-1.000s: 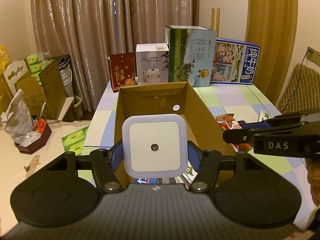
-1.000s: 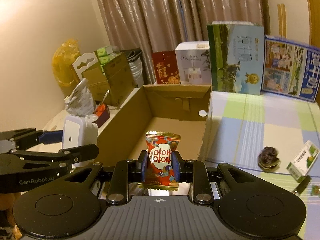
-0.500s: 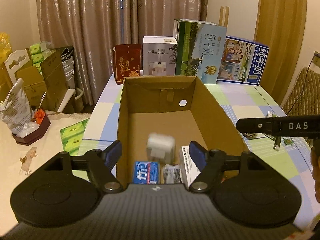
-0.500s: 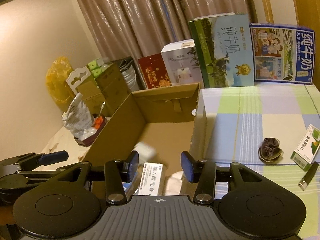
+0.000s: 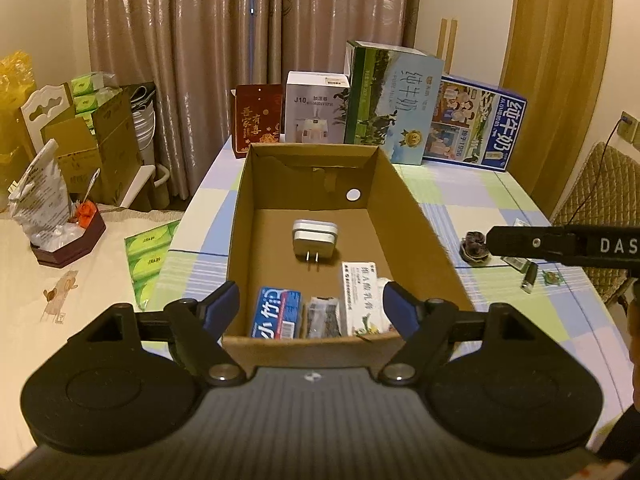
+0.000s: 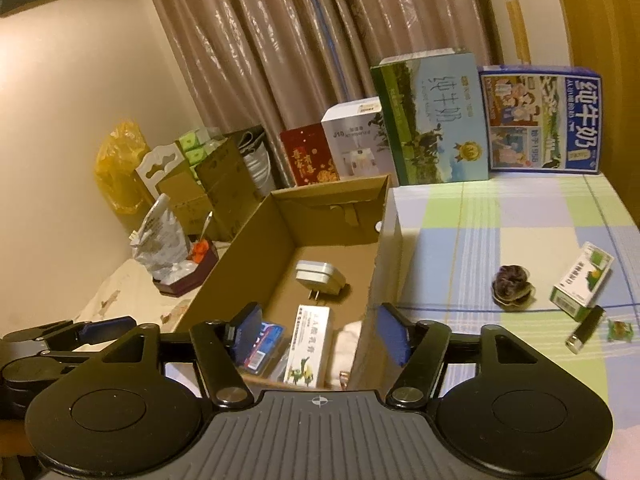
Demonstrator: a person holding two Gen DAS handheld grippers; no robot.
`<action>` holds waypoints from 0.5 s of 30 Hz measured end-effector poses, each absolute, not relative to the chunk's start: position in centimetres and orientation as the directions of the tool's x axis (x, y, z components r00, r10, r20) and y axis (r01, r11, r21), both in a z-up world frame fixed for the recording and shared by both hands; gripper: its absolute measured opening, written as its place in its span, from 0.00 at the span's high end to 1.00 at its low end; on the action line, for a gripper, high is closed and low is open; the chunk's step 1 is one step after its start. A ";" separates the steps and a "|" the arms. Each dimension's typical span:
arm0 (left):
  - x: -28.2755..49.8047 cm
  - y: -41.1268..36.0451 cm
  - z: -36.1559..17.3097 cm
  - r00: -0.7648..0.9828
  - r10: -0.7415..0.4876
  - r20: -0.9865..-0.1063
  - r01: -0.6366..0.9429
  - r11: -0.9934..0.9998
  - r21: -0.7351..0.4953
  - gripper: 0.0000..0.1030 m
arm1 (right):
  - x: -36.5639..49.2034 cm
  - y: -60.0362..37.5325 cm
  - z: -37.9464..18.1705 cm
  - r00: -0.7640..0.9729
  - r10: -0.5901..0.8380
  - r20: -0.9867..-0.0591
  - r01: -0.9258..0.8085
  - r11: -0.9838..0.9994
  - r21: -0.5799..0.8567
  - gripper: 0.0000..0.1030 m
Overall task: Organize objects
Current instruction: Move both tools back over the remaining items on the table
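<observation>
- Left gripper (image 5: pixel 311 305) tilts down over the cardboard box (image 5: pixel 416 220), jaws just opened wide, nothing between them.
- Right gripper (image 6: pixel 319 331) angles down at the box's right wall, jaws just spread, empty.

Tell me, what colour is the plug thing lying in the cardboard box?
White plug, seen best from the left wrist.

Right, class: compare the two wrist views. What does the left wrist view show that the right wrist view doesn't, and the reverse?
Only the left wrist view: the green tissue pack left of the cardboard box.
Only the right wrist view: the whole small green-and-white box.
Both: the cardboard box, white plug-in night light inside it, and the dark hair scrunchie.
</observation>
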State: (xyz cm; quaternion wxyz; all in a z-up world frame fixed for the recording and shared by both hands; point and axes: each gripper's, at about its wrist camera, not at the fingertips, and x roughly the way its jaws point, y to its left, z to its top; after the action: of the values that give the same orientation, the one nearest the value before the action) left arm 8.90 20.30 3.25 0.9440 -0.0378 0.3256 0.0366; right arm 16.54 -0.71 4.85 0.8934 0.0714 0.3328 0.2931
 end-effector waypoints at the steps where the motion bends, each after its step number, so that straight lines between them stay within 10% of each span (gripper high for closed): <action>1: 8.6 20.1 3.4 0.786 0.043 -0.617 -0.094 0.994 -0.051 0.26 | 16.1 -0.9 5.0 0.610 0.569 -0.552 -0.474 0.820 0.322 0.35; 15: 5.2 15.9 5.3 0.805 -0.003 -0.593 -0.050 0.996 -0.073 0.11 | 10.5 -7.0 5.6 0.673 0.487 -0.557 -0.392 0.873 0.289 0.10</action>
State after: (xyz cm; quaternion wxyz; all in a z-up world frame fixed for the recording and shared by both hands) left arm 5.21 15.95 5.32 0.9492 -0.0423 0.3117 0.0122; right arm 10.47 -7.02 5.61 0.9117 0.0728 0.3247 0.2411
